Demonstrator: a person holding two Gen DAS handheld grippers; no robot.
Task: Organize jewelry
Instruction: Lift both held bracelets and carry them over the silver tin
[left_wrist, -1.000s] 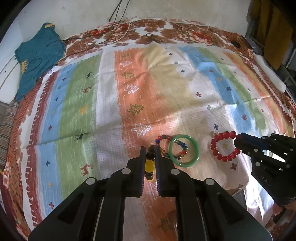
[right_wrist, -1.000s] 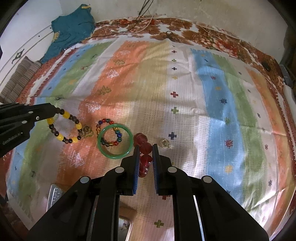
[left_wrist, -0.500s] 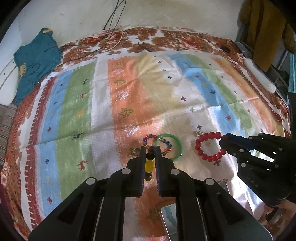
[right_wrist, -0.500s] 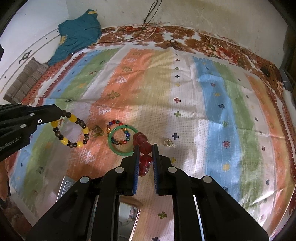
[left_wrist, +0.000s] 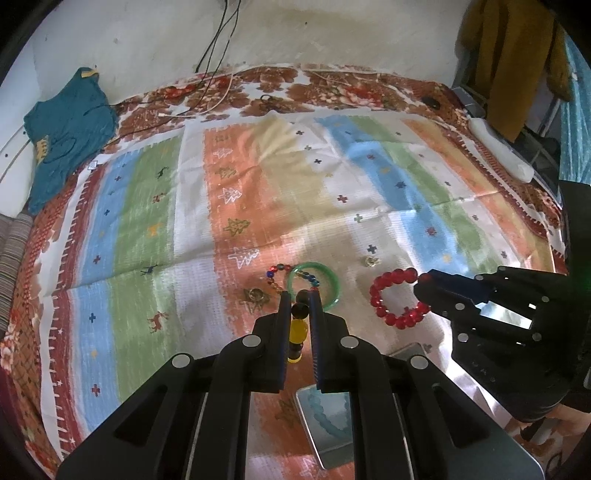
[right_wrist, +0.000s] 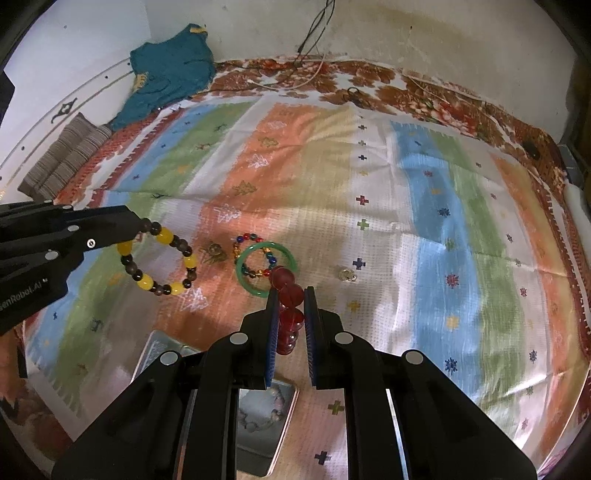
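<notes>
My left gripper (left_wrist: 298, 295) is shut on a yellow and dark bead bracelet (left_wrist: 297, 330), which hangs above the striped cloth (left_wrist: 236, 192); the bracelet also shows in the right wrist view (right_wrist: 157, 264). My right gripper (right_wrist: 290, 291) is shut on a red bead bracelet (right_wrist: 290, 308), seen as a ring in the left wrist view (left_wrist: 395, 297). On the cloth lie a green bangle (right_wrist: 266, 272) over a multicoloured bead bracelet (right_wrist: 247, 240), a small gold ring (right_wrist: 216, 250) and a small silver ring (right_wrist: 347, 275).
Metal trays lie near the front edge below the grippers; one tray (right_wrist: 264, 424) holds a pale bead piece, and another tray (right_wrist: 157, 354) is to its left. A teal garment (left_wrist: 62, 133), cables (left_wrist: 218, 85) and a striped cushion (right_wrist: 62, 162) lie at the far edge.
Both grippers have risen and drawn back from the cloth, each still holding its bracelet. The jewelry on the cloth looks smaller and farther away, and the trays have come into view.
</notes>
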